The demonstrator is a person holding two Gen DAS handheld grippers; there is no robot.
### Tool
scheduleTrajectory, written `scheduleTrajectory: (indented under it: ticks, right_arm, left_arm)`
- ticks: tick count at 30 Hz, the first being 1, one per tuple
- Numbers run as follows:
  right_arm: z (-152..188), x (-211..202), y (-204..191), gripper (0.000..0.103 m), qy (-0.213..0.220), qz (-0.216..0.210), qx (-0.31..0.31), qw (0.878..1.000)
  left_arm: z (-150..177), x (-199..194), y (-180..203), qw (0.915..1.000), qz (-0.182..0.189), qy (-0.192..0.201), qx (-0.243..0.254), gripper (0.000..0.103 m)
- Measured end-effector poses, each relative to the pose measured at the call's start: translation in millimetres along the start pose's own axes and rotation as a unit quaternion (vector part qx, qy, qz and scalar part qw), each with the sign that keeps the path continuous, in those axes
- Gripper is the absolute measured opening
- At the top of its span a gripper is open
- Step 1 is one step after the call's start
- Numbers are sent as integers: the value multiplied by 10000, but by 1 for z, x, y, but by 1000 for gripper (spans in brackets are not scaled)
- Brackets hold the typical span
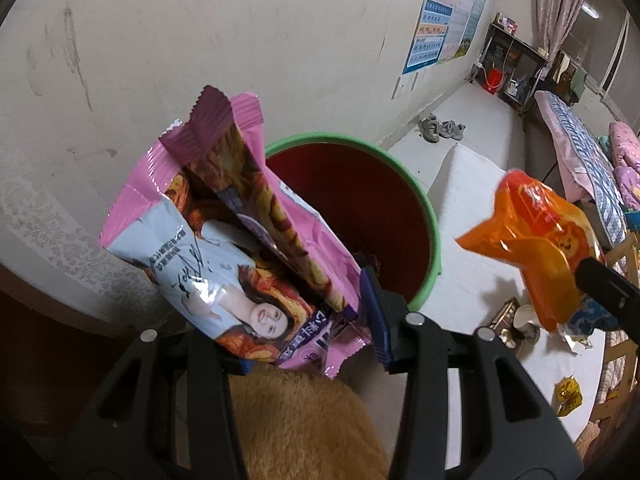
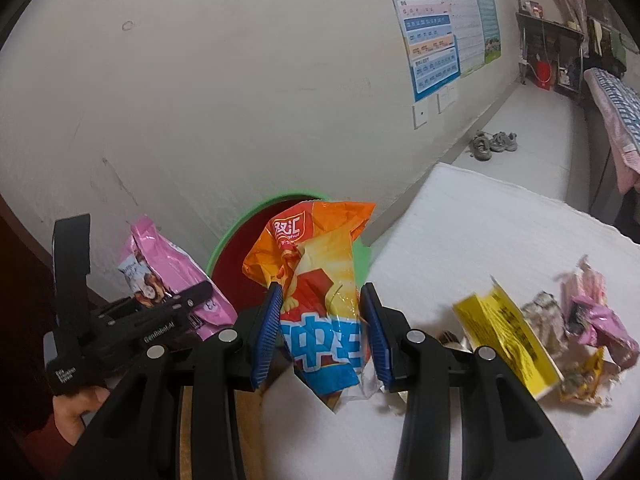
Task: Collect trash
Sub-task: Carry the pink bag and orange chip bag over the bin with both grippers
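Trash wrappers (image 2: pixel 592 320) on the table appear only from the right tool (image 2: pixel 320 326), which grips an orange bag (image 2: pixel 320 280).

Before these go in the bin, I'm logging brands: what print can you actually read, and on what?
"双汇": red badge on the orange snack bag in the right hand-held gripper.
"GenRobot.AI": left hand-held gripper, seen from the right wrist.
Pink snack bag: upside-down print and a signature, unreadable.
Wall posters, yellow wrapper: too small or blurred.
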State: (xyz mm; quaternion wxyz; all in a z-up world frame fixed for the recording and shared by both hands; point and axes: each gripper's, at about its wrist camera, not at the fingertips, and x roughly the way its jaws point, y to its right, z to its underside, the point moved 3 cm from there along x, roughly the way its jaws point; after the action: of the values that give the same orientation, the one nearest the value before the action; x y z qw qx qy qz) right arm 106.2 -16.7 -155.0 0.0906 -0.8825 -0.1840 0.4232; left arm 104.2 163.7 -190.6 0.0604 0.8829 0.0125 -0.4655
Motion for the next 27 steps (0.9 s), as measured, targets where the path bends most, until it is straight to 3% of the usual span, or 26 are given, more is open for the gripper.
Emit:
scheduleTrajectory:
  ticks: [13,27]
  right_arm:
    - [-26,42,-3,40,-142,-214,127,9996]
    - [-23,66,-1,40,-343,-226,239,9989]
  left_arm:
    - [-12,28,-19,9993,-15,-302,-217,42]
    - [-25,48,-20,9990,-88,-422,-120,42]
